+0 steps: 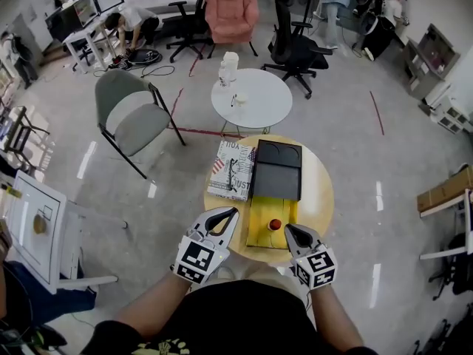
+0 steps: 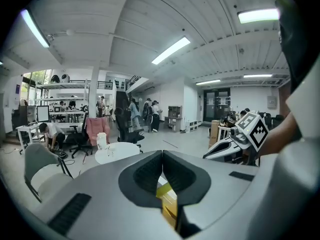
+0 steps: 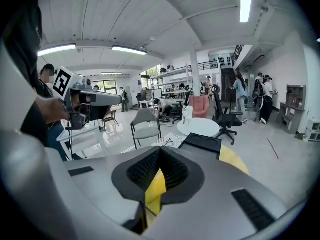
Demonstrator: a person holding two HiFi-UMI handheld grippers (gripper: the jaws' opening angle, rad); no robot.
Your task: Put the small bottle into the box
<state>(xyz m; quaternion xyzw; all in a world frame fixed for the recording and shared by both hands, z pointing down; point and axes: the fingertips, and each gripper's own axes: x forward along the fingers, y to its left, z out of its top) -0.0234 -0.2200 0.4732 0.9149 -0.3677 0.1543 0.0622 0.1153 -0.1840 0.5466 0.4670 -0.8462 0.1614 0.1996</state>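
A small bottle with a red cap stands inside the open yellow box, whose black lid lies folded back on the far side. The box rests on a round wooden table. My right gripper is shut and empty, its tips just right of the bottle and above the box's near edge. My left gripper is also shut with nothing in it, at the box's left side. In the right gripper view the jaws meet over yellow, with the black lid beyond. The left gripper view shows its closed jaws.
A printed magazine with glasses on it lies left of the lid. Beyond stand a white round table with cups, a grey folding chair, a pink armchair and black office chairs. A white cabinet stands at left.
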